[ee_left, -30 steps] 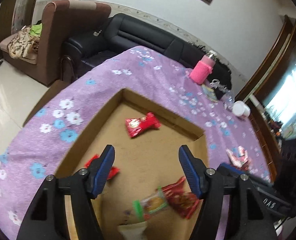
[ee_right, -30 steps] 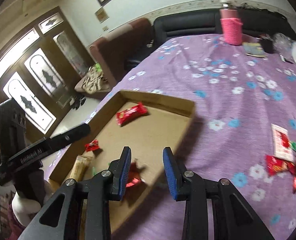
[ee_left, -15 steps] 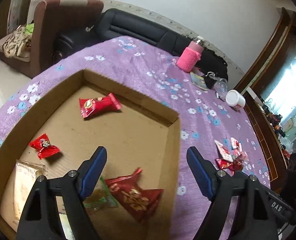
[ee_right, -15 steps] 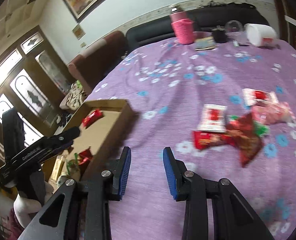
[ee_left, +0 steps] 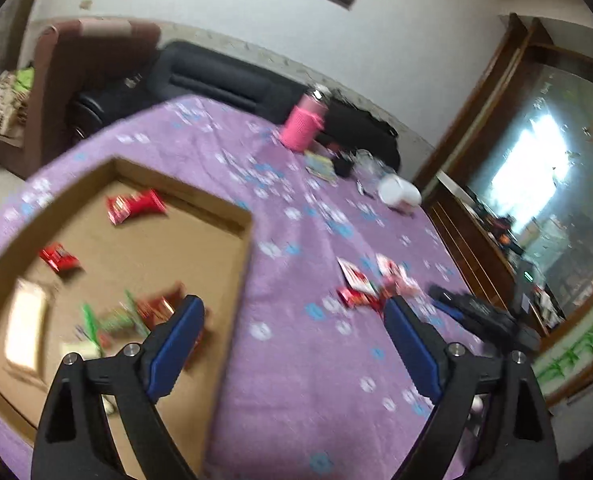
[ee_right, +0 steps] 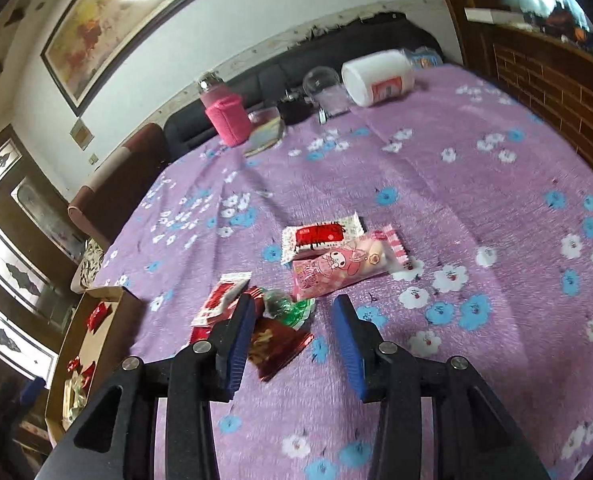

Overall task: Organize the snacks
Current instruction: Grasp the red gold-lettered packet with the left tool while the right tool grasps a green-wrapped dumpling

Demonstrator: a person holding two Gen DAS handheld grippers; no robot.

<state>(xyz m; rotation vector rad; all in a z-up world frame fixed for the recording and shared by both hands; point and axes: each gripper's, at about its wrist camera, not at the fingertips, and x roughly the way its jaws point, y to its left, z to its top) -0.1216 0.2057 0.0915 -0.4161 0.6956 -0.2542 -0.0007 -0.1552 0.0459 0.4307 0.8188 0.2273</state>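
Note:
A shallow cardboard box (ee_left: 238,276) lies on the purple flowered tablecloth and holds several snack packets, among them a red one (ee_left: 134,206) at the back. It also shows at the left of the right wrist view (ee_right: 72,332). My left gripper (ee_left: 292,316) is open and empty, over the box's right wall. A loose pile of snacks lies on the cloth (ee_left: 362,286). My right gripper (ee_right: 292,312) is open and empty just above that pile: a dark red packet (ee_right: 278,346), a green candy (ee_right: 288,306), a pink packet (ee_right: 346,264) and a red-and-white packet (ee_right: 320,236).
A pink sleeved bottle (ee_right: 224,116), a white tub on its side (ee_right: 376,76), a clear glass (ee_right: 322,84) and small items stand at the table's far edge. A black sofa (ee_left: 224,76) and brown armchair (ee_left: 76,64) lie beyond. A wooden cabinet (ee_right: 548,80) borders the right.
Both grippers have swung right, away from the box toward the loose snack pile. My right gripper has come close over the pile and opened wider. My left gripper stays open.

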